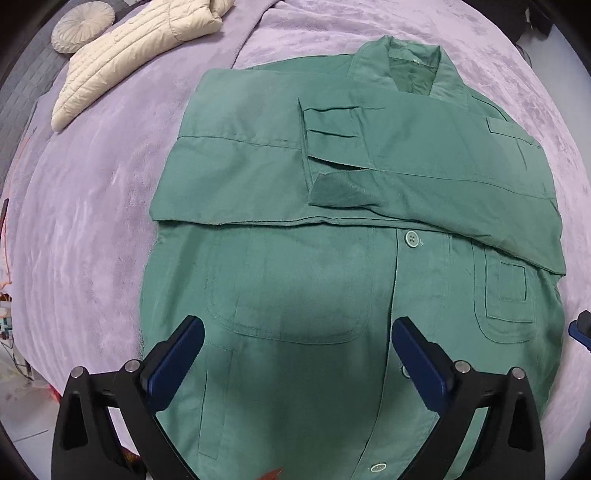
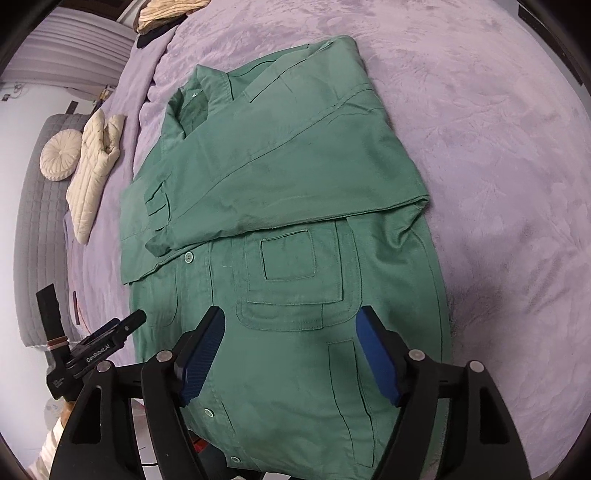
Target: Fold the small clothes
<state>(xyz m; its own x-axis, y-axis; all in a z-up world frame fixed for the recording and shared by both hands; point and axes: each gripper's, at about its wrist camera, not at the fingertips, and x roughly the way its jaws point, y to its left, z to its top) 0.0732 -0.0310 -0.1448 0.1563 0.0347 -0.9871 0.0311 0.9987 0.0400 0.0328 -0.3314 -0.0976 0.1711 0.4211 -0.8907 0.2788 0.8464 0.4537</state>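
Observation:
A green button-up jacket (image 1: 332,177) lies front up on the purple blanket (image 1: 81,221), collar at the far end. Both sleeves are folded across its chest, and one cuff (image 1: 332,162) rests near the middle. My left gripper (image 1: 298,326) hangs open above the lower front, over the large pocket, with nothing between its blue pads. In the right wrist view the same jacket (image 2: 280,177) fills the centre. My right gripper (image 2: 291,314) stands open over the other front pocket (image 2: 295,284), holding nothing. The left gripper's fingers (image 2: 125,325) show at the left there.
A cream quilted jacket (image 1: 129,48) and a round cream cushion (image 1: 83,26) lie at the far left of the bed. A grey padded headboard (image 2: 40,240) borders that side. The bed's near edge and the floor show at lower left (image 1: 14,369).

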